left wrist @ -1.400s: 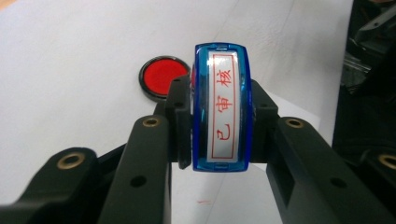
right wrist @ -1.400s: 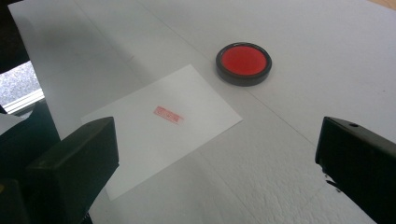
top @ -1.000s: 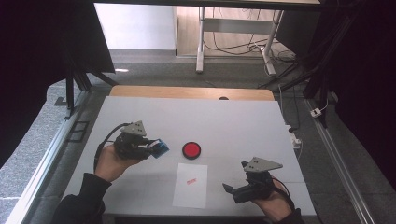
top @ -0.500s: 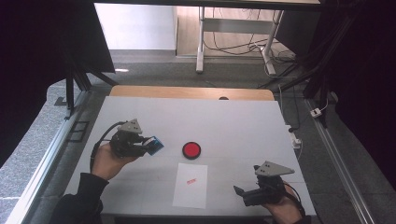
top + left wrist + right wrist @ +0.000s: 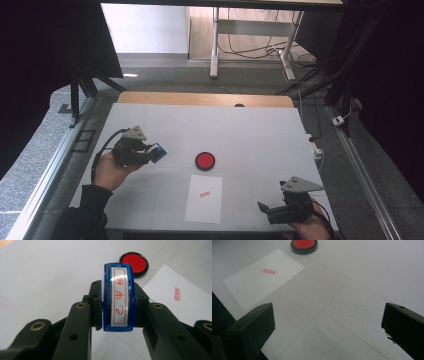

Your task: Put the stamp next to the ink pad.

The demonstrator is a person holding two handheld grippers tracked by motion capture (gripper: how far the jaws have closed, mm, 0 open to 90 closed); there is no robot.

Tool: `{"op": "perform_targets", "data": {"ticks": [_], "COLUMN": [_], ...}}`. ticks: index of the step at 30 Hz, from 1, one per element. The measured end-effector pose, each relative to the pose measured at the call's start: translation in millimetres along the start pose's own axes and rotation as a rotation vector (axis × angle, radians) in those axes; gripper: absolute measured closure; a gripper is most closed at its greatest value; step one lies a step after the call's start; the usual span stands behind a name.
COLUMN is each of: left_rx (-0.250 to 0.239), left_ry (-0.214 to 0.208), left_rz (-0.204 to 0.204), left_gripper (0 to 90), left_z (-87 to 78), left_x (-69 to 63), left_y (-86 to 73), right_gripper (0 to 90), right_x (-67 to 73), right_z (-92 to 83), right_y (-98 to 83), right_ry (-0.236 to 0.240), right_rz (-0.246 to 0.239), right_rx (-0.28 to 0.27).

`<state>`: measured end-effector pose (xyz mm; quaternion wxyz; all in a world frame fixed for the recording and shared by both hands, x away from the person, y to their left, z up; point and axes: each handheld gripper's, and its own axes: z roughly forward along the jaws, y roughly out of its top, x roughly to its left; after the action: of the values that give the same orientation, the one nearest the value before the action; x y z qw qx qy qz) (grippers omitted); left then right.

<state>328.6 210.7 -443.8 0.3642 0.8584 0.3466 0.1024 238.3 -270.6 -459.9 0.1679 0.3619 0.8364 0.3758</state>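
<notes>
Up close, the left gripper view gives what the high view cannot: the blue stamp has a white face with red characters inside a red frame, and that face is turned toward the camera. From above, the same stamp is just a small blue block at the tip of the left gripper, over the left part of the white table.

The left gripper is clenched on the stamp, 1 black jaw pressing each long side, so the stamp is carried clear of the table.

The right gripper sits near the table's front edge on the right, well apart from the stamp. Its own view shows the 2 jaws spread wide with bare table between them; it grasps nothing.

The ink pad, a round black case filled with red, lies open near the table's middle. Just in front of it lies the sheet of paper, bearing 1 small red imprint.
</notes>
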Motion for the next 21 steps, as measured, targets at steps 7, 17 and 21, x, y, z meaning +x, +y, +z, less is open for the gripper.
{"op": "perform_targets", "data": {"ticks": [7,17,21], "left_rx": [0.016,0.036,0.051], "left_ry": [0.027,0.049,0.055], "left_rz": [-0.031,-0.074,-0.08], "left_gripper": [68.5,68.6,68.6], "left_z": [2.6,10.8,15.2], "left_x": [8.8,16.8,18.2], "left_y": [-5.7,-12.3,-14.1], "right_gripper": [0.0,0.0,0.0], "right_x": [-3.3,-3.3,-3.3], "right_z": [-4.2,-4.8,-4.6], "right_y": [-2.4,-3.3,-3.3], "right_ry": [-0.002,-0.004,-0.004], "right_rz": [0.023,0.021,0.018], "right_rx": [-0.011,-0.01,-0.007]}}
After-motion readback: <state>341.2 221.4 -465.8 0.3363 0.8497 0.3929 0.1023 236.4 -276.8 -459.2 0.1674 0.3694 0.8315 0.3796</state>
